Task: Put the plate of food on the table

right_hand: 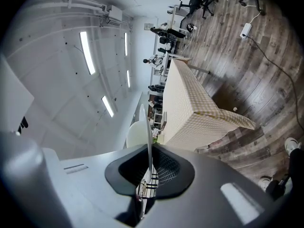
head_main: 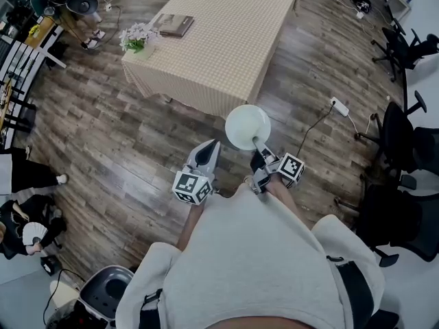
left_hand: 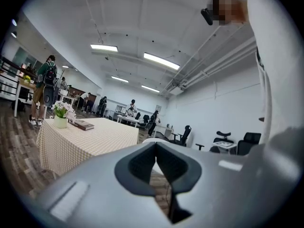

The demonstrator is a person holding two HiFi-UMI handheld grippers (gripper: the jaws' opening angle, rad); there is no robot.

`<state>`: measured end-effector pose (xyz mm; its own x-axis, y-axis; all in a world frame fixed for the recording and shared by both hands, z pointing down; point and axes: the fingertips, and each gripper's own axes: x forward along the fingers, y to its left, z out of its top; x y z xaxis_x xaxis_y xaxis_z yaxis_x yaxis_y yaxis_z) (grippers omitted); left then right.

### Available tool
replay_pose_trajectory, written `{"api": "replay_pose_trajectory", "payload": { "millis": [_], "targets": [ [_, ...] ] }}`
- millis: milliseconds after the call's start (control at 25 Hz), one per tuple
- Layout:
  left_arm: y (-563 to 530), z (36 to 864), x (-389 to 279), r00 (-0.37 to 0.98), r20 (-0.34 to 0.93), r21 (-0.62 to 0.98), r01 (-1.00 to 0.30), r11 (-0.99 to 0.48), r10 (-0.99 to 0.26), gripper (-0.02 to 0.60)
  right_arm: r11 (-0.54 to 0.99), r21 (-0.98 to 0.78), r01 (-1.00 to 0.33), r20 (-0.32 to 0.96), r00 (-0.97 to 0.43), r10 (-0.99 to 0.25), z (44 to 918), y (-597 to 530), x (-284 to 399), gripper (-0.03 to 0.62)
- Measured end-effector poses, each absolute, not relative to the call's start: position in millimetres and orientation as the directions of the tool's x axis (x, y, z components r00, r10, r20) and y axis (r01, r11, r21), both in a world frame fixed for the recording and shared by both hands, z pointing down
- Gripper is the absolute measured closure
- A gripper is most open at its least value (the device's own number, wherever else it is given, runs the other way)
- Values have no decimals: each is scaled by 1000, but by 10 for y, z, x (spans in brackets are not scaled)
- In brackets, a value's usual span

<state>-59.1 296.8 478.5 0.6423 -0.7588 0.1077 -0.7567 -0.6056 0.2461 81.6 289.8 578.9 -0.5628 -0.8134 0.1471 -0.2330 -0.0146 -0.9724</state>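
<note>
While pinched by the right gripper [head_main: 258, 149], the plate [head_main: 247, 125] is best kept level toward the table [head_main: 226, 33]; left gripper [head_main: 212, 147] pressed together.

You have two grippers in hand, the left gripper [head_main: 212, 144] and the right gripper [head_main: 258, 144], and one plate [head_main: 247, 127]. Far ahead stands one table [head_main: 226, 40] bearing one vase of flowers [head_main: 136, 38] and one book [head_main: 173, 25]. On the right floor are one power strip [head_main: 339, 106] and at least three office chairs [head_main: 401, 46].
</note>
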Motion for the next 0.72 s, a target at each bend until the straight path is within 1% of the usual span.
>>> {"api": "replay_pose_trajectory", "payload": {
  "millis": [160,280,520,640,720],
  "targets": [
    [2933,4809,-455,635,113,245,-763,-598,-765,572,-25,-975,-222,151,-574,-805,5819,2853,933,572],
    [2878,4821,-348,626,119,243,-771,-589,-771,573,-1,-980,-198,120,-591,-798,5767,2773,1001,572],
    [2827,4882,-83,604,130,233,-790,-567,-787,572,-9,-975,-220,147,-621,-770,5861,2715,1244,572],
    [2838,4911,38,593,135,231,-798,-557,-794,573,21,-984,-179,99,-636,-765,5833,2667,1337,571],
    [2836,4931,76,589,141,229,-801,-553,-796,572,21,-983,-180,101,-642,-760,5851,2643,1382,572]
  ]
}}
